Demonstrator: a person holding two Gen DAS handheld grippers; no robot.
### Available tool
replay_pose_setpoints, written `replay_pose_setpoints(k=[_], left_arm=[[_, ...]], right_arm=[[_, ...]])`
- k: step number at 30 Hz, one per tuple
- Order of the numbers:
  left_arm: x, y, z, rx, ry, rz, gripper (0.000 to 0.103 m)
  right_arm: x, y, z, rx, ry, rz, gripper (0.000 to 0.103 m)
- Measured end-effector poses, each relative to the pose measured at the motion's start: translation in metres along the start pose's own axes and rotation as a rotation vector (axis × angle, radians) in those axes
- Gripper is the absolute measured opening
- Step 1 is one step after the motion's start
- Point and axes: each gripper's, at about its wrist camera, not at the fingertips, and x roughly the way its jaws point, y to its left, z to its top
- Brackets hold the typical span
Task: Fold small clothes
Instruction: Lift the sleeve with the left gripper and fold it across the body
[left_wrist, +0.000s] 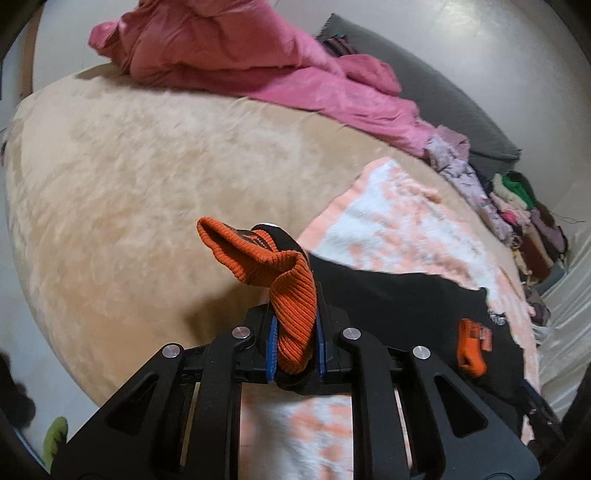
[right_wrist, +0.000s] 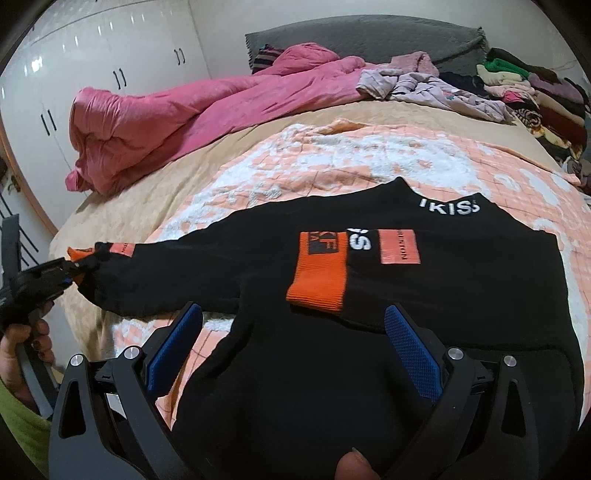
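A black sweater (right_wrist: 369, 350) with orange patches and white lettering lies flat on a peach and white blanket (right_wrist: 332, 162). One sleeve is folded across its chest, its orange cuff (right_wrist: 317, 284) resting there. The other sleeve stretches out to the left. My left gripper (left_wrist: 295, 325) is shut on that sleeve's ribbed orange cuff (left_wrist: 291, 295) and holds it raised off the bed; in the right wrist view the left gripper (right_wrist: 70, 269) shows at the far left, held by a hand. My right gripper (right_wrist: 293, 312) hangs open above the sweater's lower body, with nothing between its blue pads (right_wrist: 413, 350).
A crumpled pink duvet (right_wrist: 166, 122) lies across the back of the beige bedspread (left_wrist: 147, 184). Lilac garments (right_wrist: 443, 92) and a pile of mixed clothes (right_wrist: 535, 96) sit at the back right by a grey pillow (right_wrist: 369, 37). White wardrobe doors (right_wrist: 110, 55) stand behind on the left.
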Motion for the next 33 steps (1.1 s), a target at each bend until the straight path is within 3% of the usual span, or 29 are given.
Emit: replay_pose_setpoints(k=[11, 33], left_arm=[[-0.019, -0.06, 0.005, 0.092, -0.035, -0.083, 0.008], [-0.014, -0.209, -0.027, 0.331, 0.006, -0.27, 0.008]], right_arm=[[-0.028, -0.029, -0.002, 0.059, -0.052, -0.004, 0.098], [-0.079, -0.115, -0.02, 0.223, -0.146, -0.079, 0.098]])
